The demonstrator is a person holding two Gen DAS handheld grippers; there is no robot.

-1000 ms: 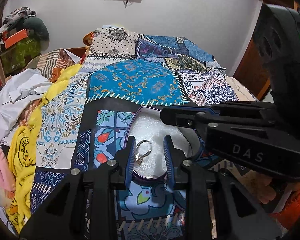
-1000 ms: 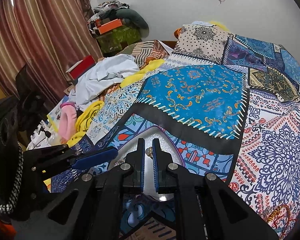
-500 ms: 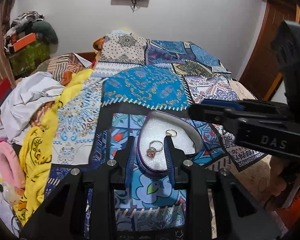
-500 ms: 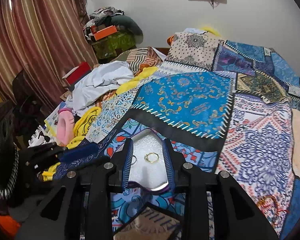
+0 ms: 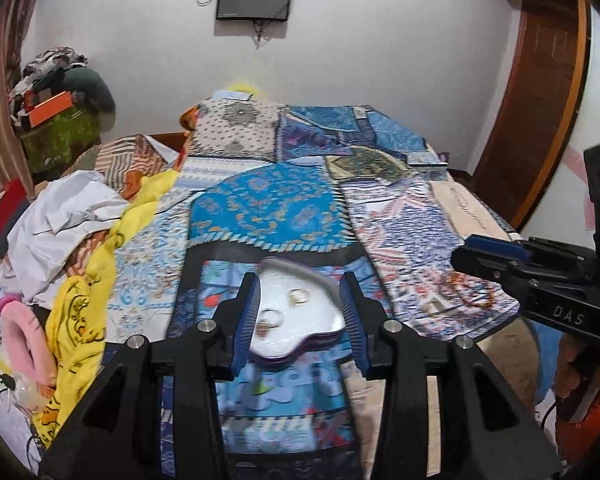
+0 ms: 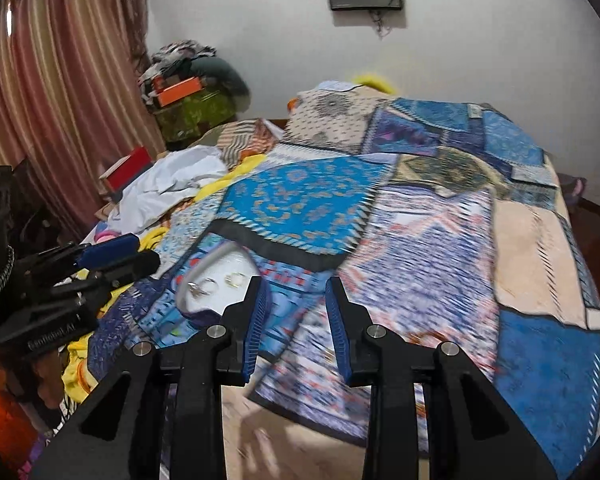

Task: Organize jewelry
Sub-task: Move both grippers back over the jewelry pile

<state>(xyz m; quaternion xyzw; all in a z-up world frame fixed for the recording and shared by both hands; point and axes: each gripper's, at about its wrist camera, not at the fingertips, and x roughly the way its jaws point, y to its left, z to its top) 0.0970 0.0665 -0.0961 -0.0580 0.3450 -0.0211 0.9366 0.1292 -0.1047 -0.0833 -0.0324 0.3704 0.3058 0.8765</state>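
A heart-shaped tray [image 5: 320, 322] with a white lining and purple rim lies on the patterned bedspread [image 5: 268, 208]. In it are a silver ring with a stone [image 5: 269, 319] and a small gold ring [image 5: 299, 297]. My left gripper [image 5: 299, 312] is open and empty, raised above and behind the tray. My right gripper [image 6: 295, 312] is open and empty, to the right of the tray [image 6: 188, 300], over the bedspread [image 6: 420, 280]. Both rings show in the right wrist view, the silver ring [image 6: 201, 287] and the gold ring [image 6: 233, 279]. Beaded bracelets [image 5: 466, 292] lie on the bedspread to the right of the tray.
Piled clothes, white [image 5: 56, 220], yellow [image 5: 80, 320] and pink [image 5: 16, 340], lie along the bed's left side. A pillow [image 5: 236, 124] lies at the head. A wooden door [image 5: 540, 100] stands at the right. A curtain [image 6: 52, 100] hangs at the left.
Both grippers have opened wider and drawn back and up from the tray. The right gripper let go of the gold ring into the tray and swung to the right.
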